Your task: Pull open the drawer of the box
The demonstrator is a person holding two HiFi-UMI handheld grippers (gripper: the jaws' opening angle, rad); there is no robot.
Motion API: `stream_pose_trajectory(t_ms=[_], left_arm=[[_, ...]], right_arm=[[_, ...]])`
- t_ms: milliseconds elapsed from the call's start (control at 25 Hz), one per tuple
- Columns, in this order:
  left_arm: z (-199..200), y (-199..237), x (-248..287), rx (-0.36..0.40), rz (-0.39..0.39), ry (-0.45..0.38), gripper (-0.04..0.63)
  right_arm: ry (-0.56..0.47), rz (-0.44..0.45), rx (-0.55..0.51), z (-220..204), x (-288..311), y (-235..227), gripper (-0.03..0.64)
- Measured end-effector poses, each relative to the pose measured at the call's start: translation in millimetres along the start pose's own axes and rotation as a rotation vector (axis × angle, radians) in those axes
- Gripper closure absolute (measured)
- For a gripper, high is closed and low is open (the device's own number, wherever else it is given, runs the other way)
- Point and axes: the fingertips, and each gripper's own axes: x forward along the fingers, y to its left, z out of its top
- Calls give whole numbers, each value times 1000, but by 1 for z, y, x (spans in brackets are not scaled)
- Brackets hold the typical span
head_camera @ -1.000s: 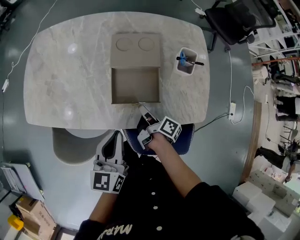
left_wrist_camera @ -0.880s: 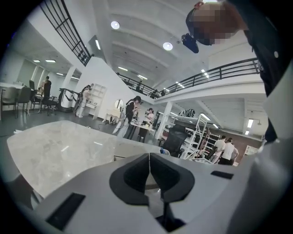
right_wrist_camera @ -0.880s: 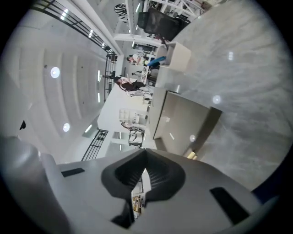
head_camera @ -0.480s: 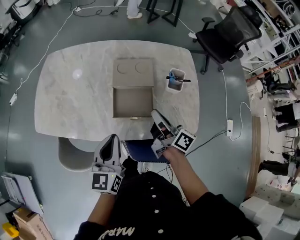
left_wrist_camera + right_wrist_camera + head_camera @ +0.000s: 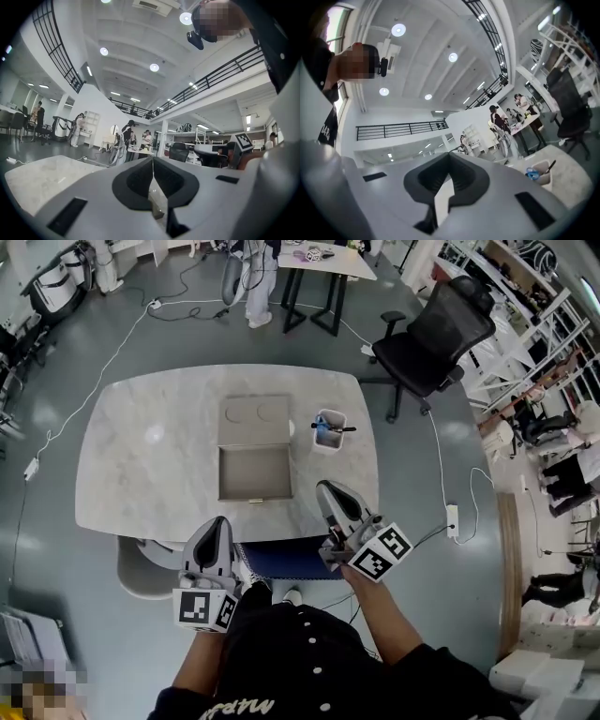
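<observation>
Claws: two, one in each of my hands, each carrying one marker cube.
Left claw (image 5: 217, 524): pressed together with nothing between the jaws; the left gripper view shows its tips (image 5: 153, 172) meeting in a thin line, angled up toward the ceiling lights.
Right claw (image 5: 330, 491): also pressed together and empty; in the right gripper view its tips (image 5: 450, 158) meet at the top.
Left claw's place: in the head view its tip sits at the near edge of the worktop (image 5: 150, 465), left of the drawer's front and apart from it.
Right claw's place: its tip shows over the near right part of the worktop, to the right of the drawer, not touching it.
Box (image 5: 254, 420): one, beige, in the middle of the worktop, with two round marks on its lid.
Drawer (image 5: 254, 472): one, pulled out toward me from the box, open and bare inside, with one small handle (image 5: 253, 502) on its near edge.
Cup (image 5: 327, 432): one, white, right of the box and apart from it, holding one blue item (image 5: 322, 427) and one dark pen (image 5: 342, 428).
Black office chair (image 5: 427, 334): one, beyond the far right corner of the worktop.
Blue seat (image 5: 281, 559): one, tucked at the near edge between my two claws.
</observation>
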Motion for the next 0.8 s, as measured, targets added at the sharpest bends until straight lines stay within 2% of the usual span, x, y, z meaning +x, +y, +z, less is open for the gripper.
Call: stream_pose_trajectory(t_ms=[200,360,640,800], left_arm=[[12,-16,-1,21,-15,-40,578],[22,-27,-1,34,-25,-68,578],[21,-39,-10,58,-23,-83,578],[25,-44,-15,72,-19,-94,578]], right_arm=[[-7,-48,-276,29,-22,21,620],[-31,-96,-411,48,-41,33,620],[-60,-168,-482,56,-71,29,620],[-51,-191,-466,55,-80,25,620]])
